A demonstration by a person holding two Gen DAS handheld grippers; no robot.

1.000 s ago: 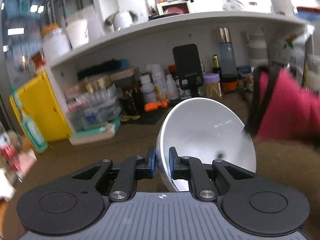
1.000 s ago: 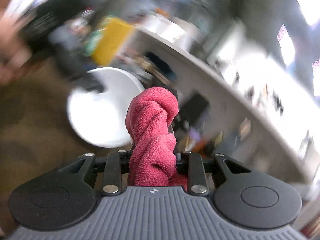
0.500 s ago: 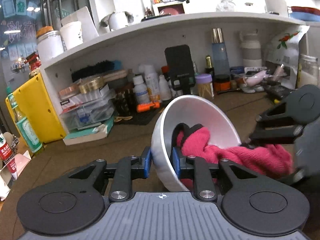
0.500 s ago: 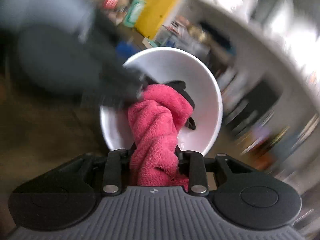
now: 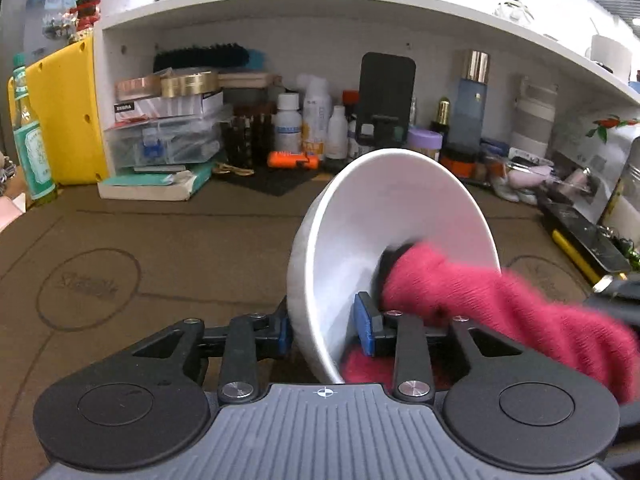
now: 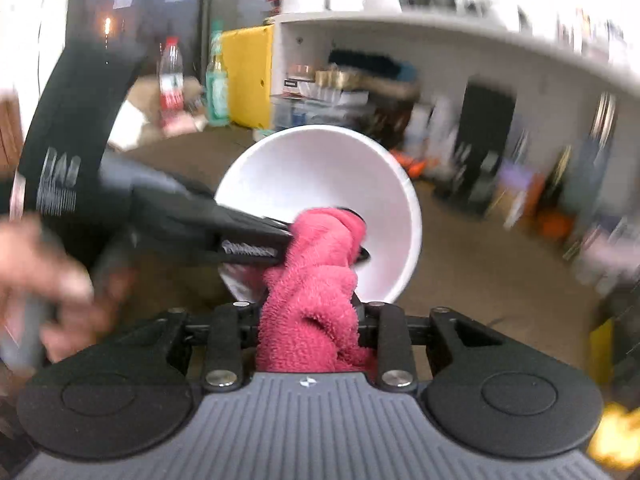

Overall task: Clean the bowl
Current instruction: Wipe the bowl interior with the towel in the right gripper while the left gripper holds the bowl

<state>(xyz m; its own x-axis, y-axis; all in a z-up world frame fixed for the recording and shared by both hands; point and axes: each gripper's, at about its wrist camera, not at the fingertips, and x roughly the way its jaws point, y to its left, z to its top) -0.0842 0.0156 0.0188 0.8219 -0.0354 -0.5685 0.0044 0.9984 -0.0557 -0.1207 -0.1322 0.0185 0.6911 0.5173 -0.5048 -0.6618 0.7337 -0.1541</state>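
Two grippers meet at a white bowl (image 5: 384,216) tipped on its side above the brown table (image 5: 160,240), near a cluttered shelf (image 5: 320,4). Left gripper (image 5: 325,330): jaws just widening, straddling the bowl's near wall, the right pad clear of it. Right gripper (image 6: 308,320): clenched on a red cloth (image 6: 316,280) whose tip reaches inside the bowl.

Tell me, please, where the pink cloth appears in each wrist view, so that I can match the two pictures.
Left wrist view: the pink cloth enters from the lower right, its end inside the tilted white bowl.
Right wrist view: the cloth rises at bottom centre, clamped in the right tool, its tip in the bowl.
Shared landmark: the yellow box beside the white shelf.
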